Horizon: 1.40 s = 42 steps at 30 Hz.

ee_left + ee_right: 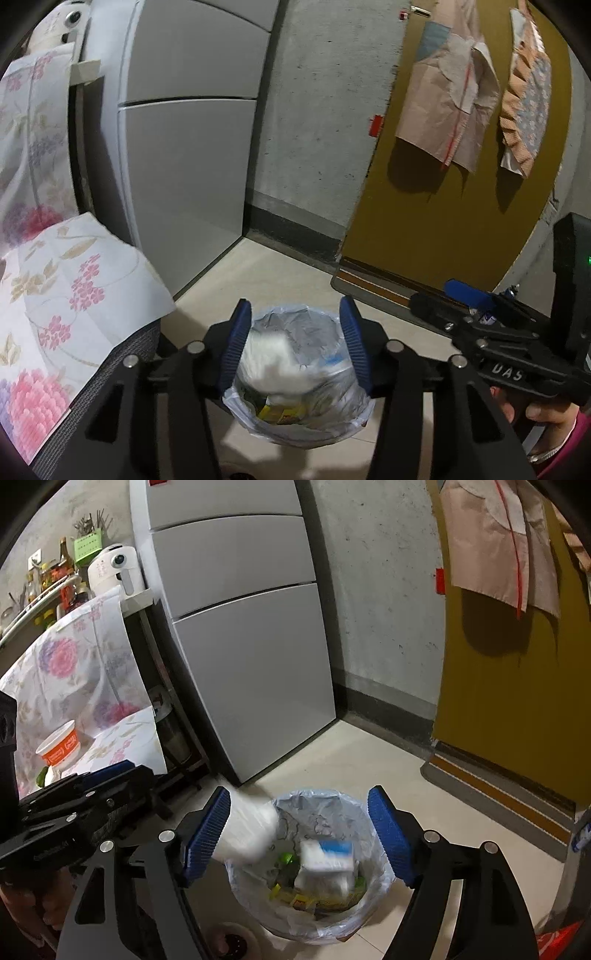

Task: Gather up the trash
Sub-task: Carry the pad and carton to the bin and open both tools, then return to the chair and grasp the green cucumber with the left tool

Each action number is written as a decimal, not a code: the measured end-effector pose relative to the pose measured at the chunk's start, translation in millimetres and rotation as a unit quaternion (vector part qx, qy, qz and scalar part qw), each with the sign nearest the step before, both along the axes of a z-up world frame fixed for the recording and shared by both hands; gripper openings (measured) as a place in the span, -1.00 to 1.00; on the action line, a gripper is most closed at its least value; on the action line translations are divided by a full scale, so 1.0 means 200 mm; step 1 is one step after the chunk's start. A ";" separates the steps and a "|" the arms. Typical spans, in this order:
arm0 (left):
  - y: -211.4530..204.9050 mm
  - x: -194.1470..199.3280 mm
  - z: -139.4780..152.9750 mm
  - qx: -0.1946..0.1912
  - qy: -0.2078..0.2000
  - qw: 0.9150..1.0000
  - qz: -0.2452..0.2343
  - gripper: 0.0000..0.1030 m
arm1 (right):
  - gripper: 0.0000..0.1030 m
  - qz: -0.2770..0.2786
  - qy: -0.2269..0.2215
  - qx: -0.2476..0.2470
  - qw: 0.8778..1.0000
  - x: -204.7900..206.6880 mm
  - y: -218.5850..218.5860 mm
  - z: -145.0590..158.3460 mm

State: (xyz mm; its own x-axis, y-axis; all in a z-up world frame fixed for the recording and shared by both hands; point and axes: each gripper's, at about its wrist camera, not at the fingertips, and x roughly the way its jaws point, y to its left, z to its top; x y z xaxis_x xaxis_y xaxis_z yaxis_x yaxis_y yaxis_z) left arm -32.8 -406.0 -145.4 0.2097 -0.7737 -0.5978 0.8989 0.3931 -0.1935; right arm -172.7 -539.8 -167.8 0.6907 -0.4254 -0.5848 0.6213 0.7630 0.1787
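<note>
Here's the trash bin (306, 871), lined with a clear plastic bag (295, 424), standing on the pale tiled floor (354, 749) just in front of the grey fridge (251, 657). Inside it, yellow wrappers (295, 895) and something green lie at the bottom, and a blurred white-and-blue carton (327, 864) sits above them, free of any grip. A blurred white crumpled piece (275, 360) shows over the bin's mouth in the left wrist view, right beside the left-hand blue pad; whether it touches that pad I cannot tell.

Left gripper (295, 345) hangs right over the bin, jaws apart, nothing pinched. Right gripper (299, 834) is over the bin too, jaws spread wide, pads pressing on nothing; a white blurred shape (251, 830) lies against its left-hand pad.

Each gripper shows in the other's view, side by side, a hand (546, 413) on the right one's handle. Off to the left, a floral cloth (74, 672) drapes a table, with an orange-and-white cup (59, 747) on it. Behind that, a white appliance (114, 572) and bottles on a rack. To the right, a mustard-yellow door (513, 701) with pinkish cloths (454, 96) hanging on it, and a striped mat (498, 794) at its foot
</note>
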 end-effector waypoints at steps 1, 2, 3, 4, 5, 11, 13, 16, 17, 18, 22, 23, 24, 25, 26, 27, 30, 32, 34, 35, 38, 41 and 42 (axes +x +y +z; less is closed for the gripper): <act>0.01 0.01 0.00 -0.001 0.001 1.000 0.002 -0.06 | 0.50 0.001 -0.001 -0.003 1.000 0.00 0.01 0.01; 0.02 0.02 0.01 -0.001 0.003 1.000 0.007 -0.06 | 0.50 0.003 -0.004 -0.006 1.000 0.01 0.02 0.02; 0.03 0.03 0.01 -0.002 0.004 1.000 0.010 -0.06 | 0.50 0.004 -0.007 -0.008 1.000 0.01 0.02 0.04; 0.05 0.04 0.02 -0.003 0.004 1.000 0.014 -0.06 | 0.50 0.006 -0.010 -0.010 1.000 0.01 0.03 0.05; 0.06 0.04 0.02 -0.005 0.003 1.000 0.017 -0.06 | 0.50 0.009 -0.013 -0.014 1.000 0.02 0.05 0.07; 0.23 0.09 0.09 -0.012 -0.012 0.998 0.056 -0.06 | 0.50 0.029 -0.028 -0.044 0.998 0.07 0.16 0.17; 0.32 0.12 0.11 -0.009 -0.018 0.997 0.081 -0.06 | 0.50 0.041 -0.033 -0.050 0.997 0.12 0.21 0.21; 0.45 0.16 0.13 -0.002 -0.030 0.993 0.115 -0.06 | 0.50 0.066 -0.038 -0.052 0.996 0.20 0.29 0.23; 0.48 0.17 0.13 0.000 -0.032 0.992 0.123 -0.06 | 0.50 0.074 -0.038 -0.051 0.995 0.22 0.32 0.23; 0.54 0.18 0.14 0.003 -0.034 0.990 0.138 -0.06 | 0.49 0.089 -0.037 -0.049 0.994 0.26 0.36 0.23; 0.76 0.24 0.16 0.011 -0.033 0.982 0.184 -0.06 | 0.48 0.142 -0.033 -0.047 0.988 0.40 0.52 0.25; 0.80 0.25 0.16 0.013 -0.033 0.981 0.193 -0.06 | 0.48 0.154 -0.032 -0.046 0.986 0.43 0.56 0.25; 0.86 0.26 0.17 0.013 -0.034 0.978 0.207 -0.06 | 0.48 0.170 -0.032 -0.045 0.984 0.47 0.61 0.26; 0.91 0.27 0.18 0.013 -0.035 0.975 0.219 -0.06 | 0.48 0.185 -0.030 -0.047 0.981 0.51 0.66 0.27; 0.98 0.29 0.18 0.013 -0.036 0.971 0.235 -0.04 | 0.48 0.197 -0.029 -0.049 0.979 0.54 0.70 0.28; 1.02 0.30 0.18 0.013 -0.036 0.969 0.246 -0.03 | 0.48 0.213 -0.027 -0.051 0.975 0.58 0.75 0.28; 1.19 0.35 0.18 0.018 -0.037 0.957 0.287 -0.01 | 0.48 0.247 -0.020 -0.057 0.967 0.68 0.87 0.29; 1.30 0.38 0.18 0.015 -0.033 0.950 0.311 0.01 | 0.47 0.269 -0.020 -0.059 0.961 0.75 0.95 0.30; 1.42 0.43 0.17 0.012 -0.026 0.938 0.344 0.03 | 0.46 0.287 -0.021 -0.063 0.956 0.82 1.02 0.31; 1.46 0.45 0.17 0.013 -0.025 0.934 0.355 0.04 | 0.46 0.294 -0.021 -0.063 0.953 0.85 1.05 0.31; 1.61 0.52 0.17 0.016 -0.022 0.919 0.393 0.05 | 0.46 0.319 -0.020 -0.057 0.946 0.96 1.16 0.31; 1.75 0.57 0.17 0.015 -0.013 0.907 0.422 0.05 | 0.46 0.342 -0.014 -0.061 0.938 1.06 1.26 0.31; 1.79 0.60 0.17 0.015 -0.011 0.902 0.431 0.05 | 0.46 0.346 -0.012 -0.062 0.936 1.08 1.28 0.30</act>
